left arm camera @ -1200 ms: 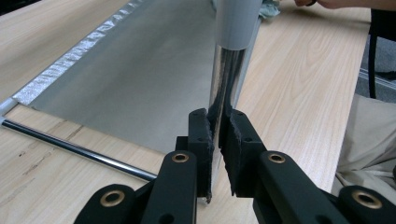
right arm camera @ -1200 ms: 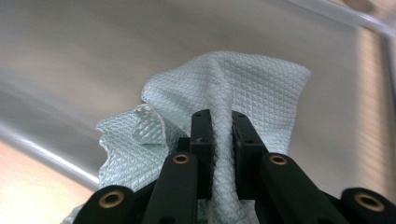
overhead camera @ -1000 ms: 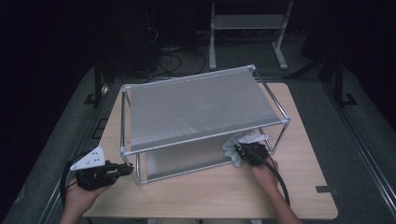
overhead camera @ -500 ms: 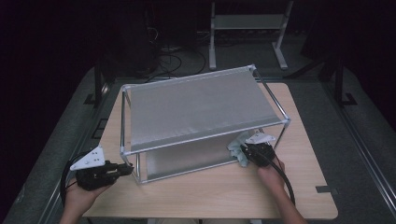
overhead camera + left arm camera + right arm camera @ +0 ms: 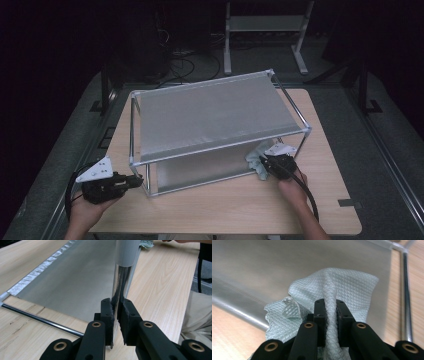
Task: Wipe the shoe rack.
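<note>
The pale green waffle-weave cloth [image 5: 332,297] sits bunched at the front right of the metal rack, pressed against the lower shelf [image 5: 262,270], just inside the corner post. The right hand-held gripper [image 5: 329,312] has its jaws clamped tight on a fold of that cloth, and from above the same cloth [image 5: 256,161] pokes out beyond the gripper [image 5: 270,162] under the edge of the rack's upper shelf [image 5: 210,112]. So the wiping looks to be at the right end of the lower shelf, with the long run of it towards the left not yet reached, as far as I can judge; no dirt or streaks are plain enough to say what is already clean.

Over at the other corner, the left hand-held gripper [image 5: 115,315] is closed on the chrome front-left post [image 5: 121,285] of the rack, apparently steadying the frame while the other hand works. In the high view that gripper [image 5: 132,182] rests low by the rack's front-left leg [image 5: 147,180].

The rack stands on a light wooden desk [image 5: 225,205], with dark floor and another stand behind
</note>
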Tool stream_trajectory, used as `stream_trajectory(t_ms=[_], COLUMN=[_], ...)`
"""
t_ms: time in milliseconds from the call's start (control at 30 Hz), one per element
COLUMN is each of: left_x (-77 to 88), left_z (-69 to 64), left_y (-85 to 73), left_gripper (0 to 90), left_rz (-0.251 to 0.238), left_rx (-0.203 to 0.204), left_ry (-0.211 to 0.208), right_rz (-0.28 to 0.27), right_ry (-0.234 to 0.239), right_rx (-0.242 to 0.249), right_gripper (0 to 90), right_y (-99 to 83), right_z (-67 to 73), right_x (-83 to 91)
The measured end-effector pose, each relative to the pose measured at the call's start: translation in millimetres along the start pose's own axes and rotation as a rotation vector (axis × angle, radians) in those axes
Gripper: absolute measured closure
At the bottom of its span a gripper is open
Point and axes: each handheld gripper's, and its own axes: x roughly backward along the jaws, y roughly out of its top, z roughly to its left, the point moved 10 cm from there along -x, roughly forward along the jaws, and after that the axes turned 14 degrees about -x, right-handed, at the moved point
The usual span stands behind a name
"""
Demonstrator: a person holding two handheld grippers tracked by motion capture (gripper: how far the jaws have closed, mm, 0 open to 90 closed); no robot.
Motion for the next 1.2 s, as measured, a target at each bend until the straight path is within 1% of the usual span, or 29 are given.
stream_trajectory(t_ms=[33, 100, 133, 200, 233, 267, 300, 367, 400, 433, 567, 600, 667, 700, 733, 767, 800, 833, 867, 900, 933, 967, 1000, 1067, 1167, 1200], left_x=[0.0, 0.2, 0.2, 0.2, 0.3, 0.3, 0.3, 0.3, 0.2, 0.1, -0.2, -0.3, -0.3, -0.3, -0.2, -0.2, -0.1, 0.0, -0.1, -0.2, -0.4, -0.5, -0.6, -0.7, -0.3, -0.2], left_z=[-0.1, -0.1, -0.1, 0.0, 0.1, 0.2, 0.3, 0.2, 0.2, 0.1, 0.1, 0.2, 0.2, 0.2, 0.2, 0.2, 0.2, 0.2, 0.3, 0.4, 0.5, 0.6, 0.8, 0.9, 0.9, 1.0], left_y=[-0.1, -0.2, -0.3, -0.3, -0.5, -0.5, -0.5, -0.4, -0.3, -0.2, 0.1, 0.2, 0.1, 0.1, 0.1, 0.1, 0.0, 0.0, 0.1, 0.2, 0.4, 0.4, 0.4, 0.4, 0.3, 0.2], left_gripper=[81.3, 81.3, 81.3, 81.3, 81.3, 81.3, 81.3, 81.3, 81.3, 81.3, 81.3, 81.3, 81.3, 81.3, 81.3, 81.3, 81.3, 81.3, 81.3, 81.4, 81.3, 81.4, 81.4, 81.4, 81.3, 81.4], left_rz=[-0.001, -0.003, -0.003, -0.004, -0.003, -0.003, -0.002, -0.001, -0.001, -0.001, 0.003, 0.002, 0.001, 0.0, 0.0, 0.001, 0.003, 0.004, 0.004, 0.005, 0.005, 0.004, 0.004, 0.005, 0.005, 0.006], left_rx=[0.001, 0.001, 0.001, 0.001, 0.001, 0.001, 0.0, 0.0, -0.001, 0.0, 0.0, 0.0, 0.0, 0.0, -0.001, -0.002, -0.003, -0.005, -0.005, -0.006, -0.006, -0.005, -0.004, -0.004, -0.004, -0.003], left_ry=[-0.002, -0.002, -0.003, -0.004, -0.007, -0.008, -0.008, -0.007, -0.005, -0.005, -0.003, -0.002, -0.003, -0.003, -0.003, -0.004, -0.005, -0.005, -0.006, -0.007, -0.006, -0.005, -0.004, -0.003, -0.003, -0.002], right_rz=[0.003, 0.005, 0.008, 0.01, 0.011, 0.008, 0.006, 0.005, 0.007, 0.008, 0.005, 0.002, -0.01, -0.013, -0.016, -0.014, -0.011, -0.01, -0.009, -0.008, -0.008, -0.009, -0.013, -0.015, -0.017, -0.017], right_ry=[0.015, 0.001, 0.0, -0.045, -0.046, -0.057, -0.079, -0.081, -0.099, -0.104, -0.114, -0.11, -0.079, -0.064, -0.064, -0.075, -0.069, -0.075, -0.105, -0.097, -0.089, -0.095, -0.091, -0.062, -0.019, -0.024], right_rx=[0.013, 0.047, 0.042, 0.043, 0.017, 0.004, 0.007, -0.001, 0.006, 0.001, 0.001, -0.012, -0.03, -0.029, -0.007, 0.013, -0.001, -0.014, -0.03, -0.054, -0.064, -0.062, -0.053, -0.048, -0.021, 0.004], right_gripper=[81.0, 81.0, 81.0, 81.1, 81.1, 81.1, 81.1, 81.1, 81.1, 81.1, 81.2, 81.2, 81.2, 81.2, 81.2, 81.1, 81.3, 81.3, 81.3, 81.3, 81.4, 81.4, 81.4, 81.4, 81.3, 81.3], right_y=[-0.4, -0.4, -0.5, -1.9, -3.2, -4.1, -5.0, -6.6, -6.9, -7.1, -6.8, -6.2, -4.4, -4.0, -3.3, -2.8, -2.8, -3.0, -3.9, -4.3, -4.2, -4.1, -3.3, -1.4, 1.7, 2.9], right_z=[5.0, 6.2, 4.2, -7.0, -11.8, -16.1, -20.0, -23.6, -25.7, -27.2, -26.8, -25.0, -19.5, -14.9, -11.8, -11.9, -12.3, -14.5, -21.5, -23.8, -23.9, -22.6, -19.9, -9.3, 9.4, 10.6], right_x=[0.0, 0.1, 0.6, 2.9, 4.3, 5.9, 7.5, 9.2, 10.0, 10.4, 9.7, 8.8, 5.9, 4.3, 3.2, 2.9, 2.9, 3.3, 4.3, 4.7, 4.7, 4.3, 3.2, -0.2, -6.4, -7.9])
